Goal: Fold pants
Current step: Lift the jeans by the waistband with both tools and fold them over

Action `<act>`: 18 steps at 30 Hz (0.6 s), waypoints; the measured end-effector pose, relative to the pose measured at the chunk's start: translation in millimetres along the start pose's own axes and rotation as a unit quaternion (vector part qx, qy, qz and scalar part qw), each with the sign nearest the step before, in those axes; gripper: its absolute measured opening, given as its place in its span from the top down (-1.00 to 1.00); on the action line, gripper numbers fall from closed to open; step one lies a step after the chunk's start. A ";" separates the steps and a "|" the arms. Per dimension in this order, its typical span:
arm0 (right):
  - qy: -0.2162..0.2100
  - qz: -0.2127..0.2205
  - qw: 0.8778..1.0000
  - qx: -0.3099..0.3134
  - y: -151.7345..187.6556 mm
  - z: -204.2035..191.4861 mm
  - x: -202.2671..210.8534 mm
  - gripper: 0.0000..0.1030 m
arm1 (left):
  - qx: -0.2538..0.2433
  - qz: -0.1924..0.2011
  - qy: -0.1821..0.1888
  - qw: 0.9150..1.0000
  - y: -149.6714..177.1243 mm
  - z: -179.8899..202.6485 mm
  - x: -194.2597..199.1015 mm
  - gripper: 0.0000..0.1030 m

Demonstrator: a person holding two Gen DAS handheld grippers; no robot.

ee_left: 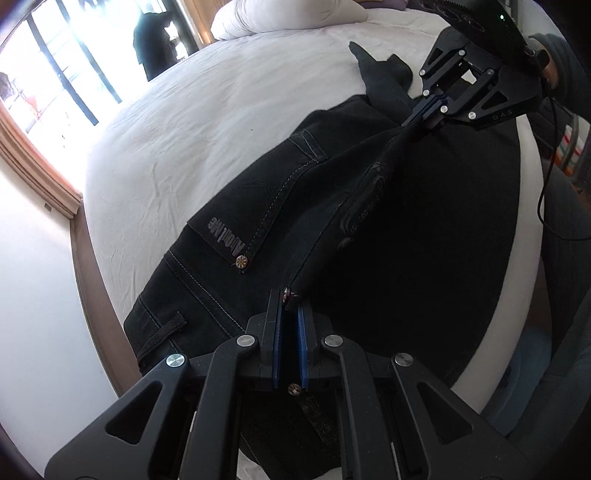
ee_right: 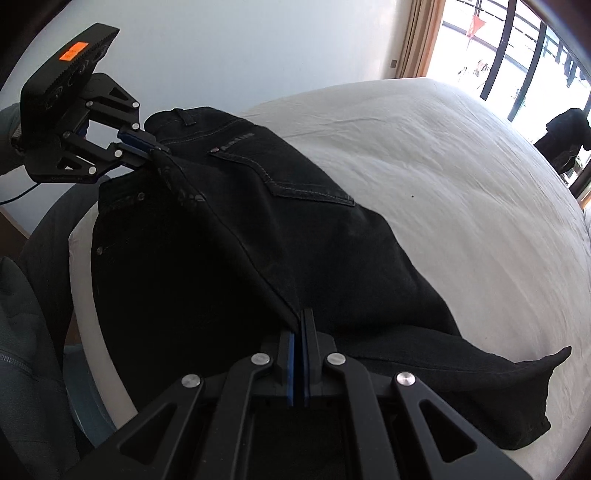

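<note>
Black jeans lie across a white bed, back pocket and its grey label facing up. A raised edge of the fabric runs taut between my two grippers. My left gripper is shut on the cloth by a metal rivet near the waistband; it also shows in the right wrist view. Farther along the same edge my right gripper pinches the fabric; its own camera shows the pads closed on the fold. The jeans trail off to a leg end on the sheet.
A white pillow lies at the head of the bed. A bright window with a dark shape before it stands beyond the far side. The bed's near edge curves past a person's grey clothing.
</note>
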State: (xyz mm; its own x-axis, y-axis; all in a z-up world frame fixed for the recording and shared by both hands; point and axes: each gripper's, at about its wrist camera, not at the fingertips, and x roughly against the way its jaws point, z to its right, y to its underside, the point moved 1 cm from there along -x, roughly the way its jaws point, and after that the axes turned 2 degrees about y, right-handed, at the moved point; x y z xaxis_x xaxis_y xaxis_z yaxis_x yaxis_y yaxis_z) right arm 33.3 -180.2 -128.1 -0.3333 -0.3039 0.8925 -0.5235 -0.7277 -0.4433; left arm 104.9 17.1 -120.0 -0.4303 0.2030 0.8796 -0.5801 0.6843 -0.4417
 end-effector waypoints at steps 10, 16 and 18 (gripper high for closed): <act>0.008 -0.025 1.000 0.010 38.9 -58.1 -13.2 0.94 | -0.030 -0.041 0.030 0.998 26.2 16.0 -31.9 0.92; 0.019 -0.040 0.999 0.024 47.8 -80.1 -23.1 0.94 | -0.041 -0.053 0.029 0.997 29.6 15.0 -43.7 0.95; 0.028 -0.046 0.998 0.039 46.5 -85.6 -25.1 0.94 | -0.045 -0.052 0.025 0.997 29.4 20.3 -43.1 0.96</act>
State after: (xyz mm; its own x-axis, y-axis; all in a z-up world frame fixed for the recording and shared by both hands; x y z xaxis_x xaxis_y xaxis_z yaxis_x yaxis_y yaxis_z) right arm -49.8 -153.7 -178.3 -0.3316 -0.1997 0.9220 -0.4922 -0.7972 -0.3497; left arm 92.3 14.2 -174.5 -0.3350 0.1608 0.9284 -0.5539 0.7635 -0.3321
